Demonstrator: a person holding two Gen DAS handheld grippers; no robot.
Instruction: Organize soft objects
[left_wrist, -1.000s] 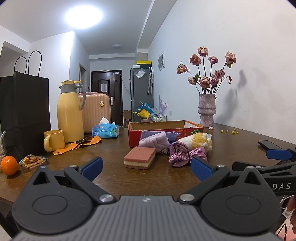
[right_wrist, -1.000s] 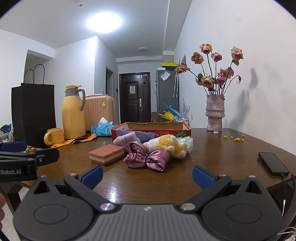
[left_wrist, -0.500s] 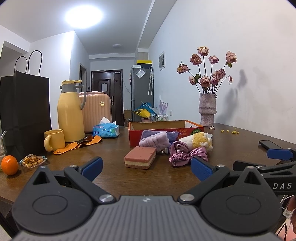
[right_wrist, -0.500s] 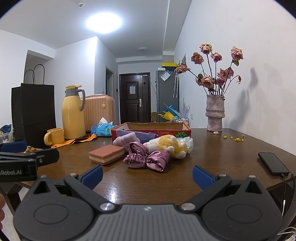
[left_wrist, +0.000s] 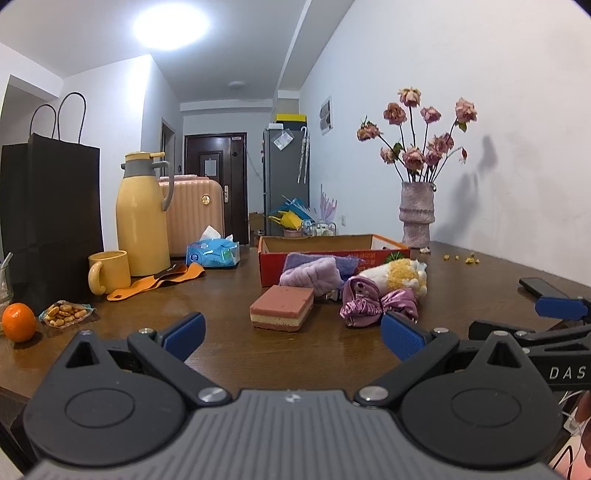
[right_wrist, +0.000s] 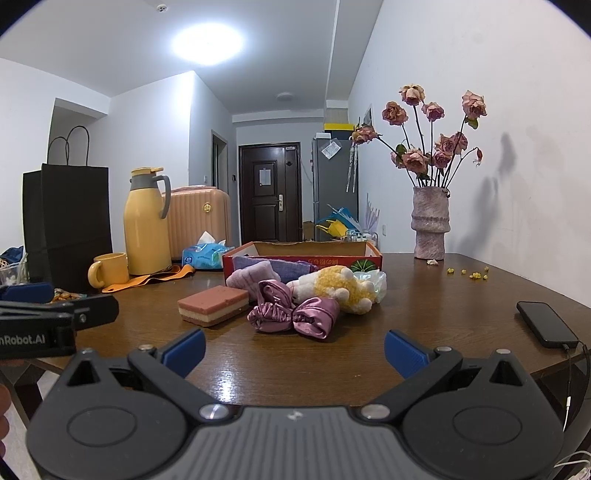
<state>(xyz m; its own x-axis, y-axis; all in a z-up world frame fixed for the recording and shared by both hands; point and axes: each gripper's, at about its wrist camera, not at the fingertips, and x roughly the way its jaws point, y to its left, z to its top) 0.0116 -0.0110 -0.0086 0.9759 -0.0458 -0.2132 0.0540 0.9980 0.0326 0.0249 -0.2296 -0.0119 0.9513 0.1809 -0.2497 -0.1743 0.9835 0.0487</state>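
Surface (left_wrist: 229, 295): brown wood, carrying all items listed; both tools wait at its near edge.

Red box (right_wrist: 301, 258): open-topped cardboard, mid-surface, far side of the soft pile. Judged the likely container, since the soft goods lie heaped against its near wall.

Layered sponge (left_wrist: 282, 308): pink and cream block, flat, left of the pile, directly ahead of the left hand-held gripper (left_wrist: 291, 332), near but apart.

Plush toy (right_wrist: 338, 288): yellow and white, lying on its side, right of the pile, touching the box front.

Satin scrunchies (right_wrist: 293, 314): two, mauve, nearest of the pile, straight ahead of the right hand-held gripper (right_wrist: 293, 350), apart from it.

Fleece headband (left_wrist: 312, 273): lilac, leaning on the box wall behind the sponge.

Hand-held grippers: both released, jaws spread wide, nothing between them; none of the soft goods appears picked up, so sorting looks unstarted.
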